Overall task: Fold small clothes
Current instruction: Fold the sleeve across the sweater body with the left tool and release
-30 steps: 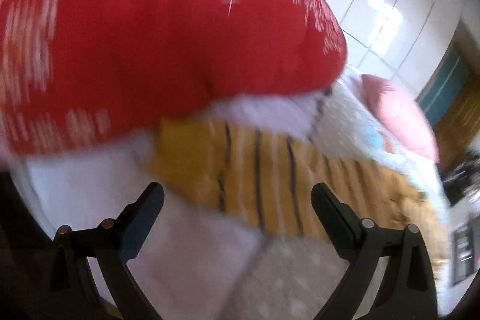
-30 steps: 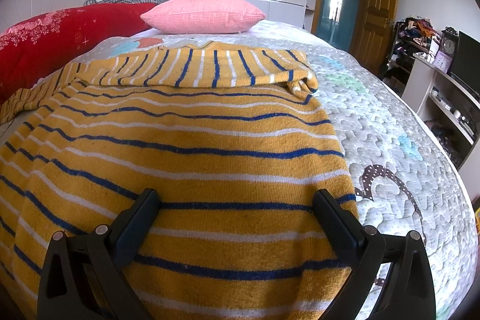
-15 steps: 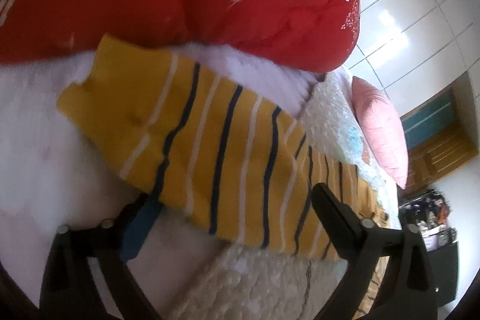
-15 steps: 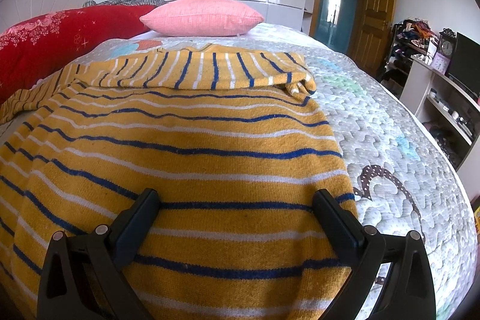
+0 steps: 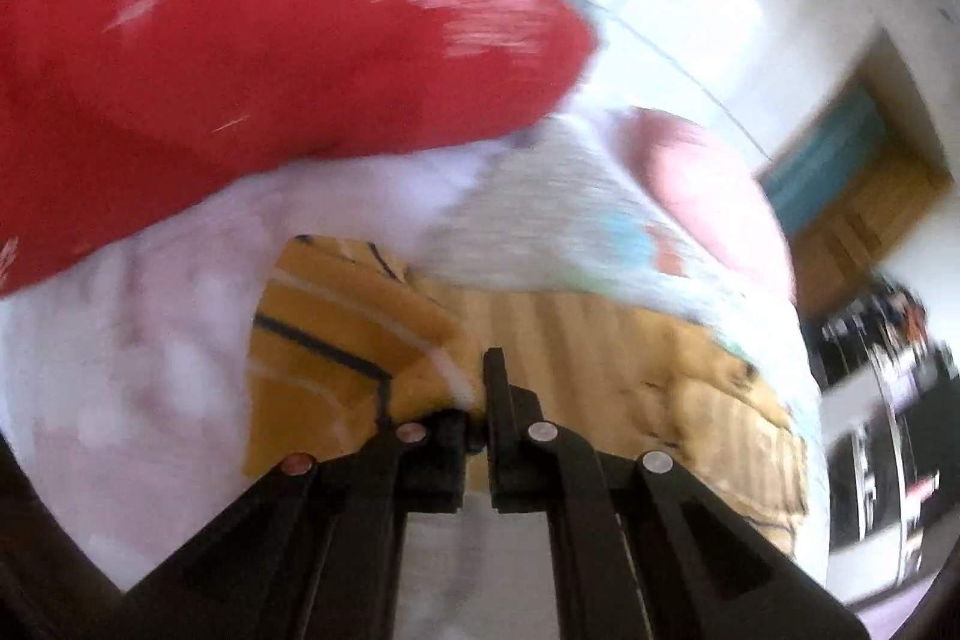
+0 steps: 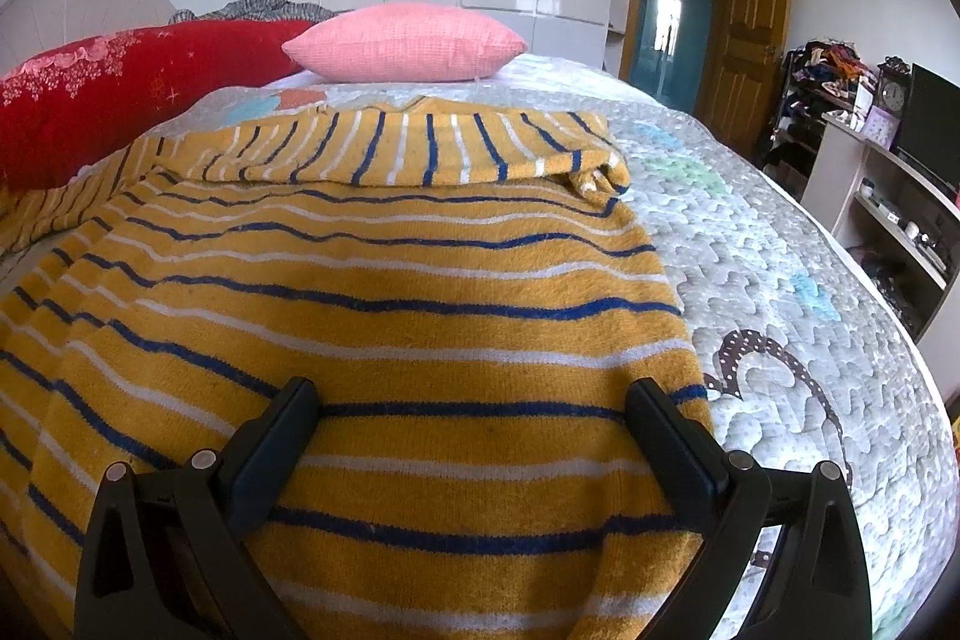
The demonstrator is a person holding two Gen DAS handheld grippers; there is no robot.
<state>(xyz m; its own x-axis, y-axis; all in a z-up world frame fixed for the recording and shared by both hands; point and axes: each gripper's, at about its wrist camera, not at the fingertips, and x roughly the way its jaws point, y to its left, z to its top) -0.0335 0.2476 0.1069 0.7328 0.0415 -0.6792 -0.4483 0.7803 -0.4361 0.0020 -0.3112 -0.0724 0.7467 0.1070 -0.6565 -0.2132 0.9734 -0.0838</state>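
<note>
Folding looks barely begun: the striped sweater [image 6: 372,316] lies spread over the bed [image 6: 810,340] toward its left edge, one sleeve already laid across the top, while the left gripper [image 5: 480,400] is clenched on the other sleeve's cuff [image 5: 336,334] and the right gripper [image 6: 474,436] hovers released above the hem.

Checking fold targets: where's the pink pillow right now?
In the right wrist view, the pink square pillow lies at the far end of the bed, beyond the yellow striped knit sweater, beside the red floral bolster.
</note>
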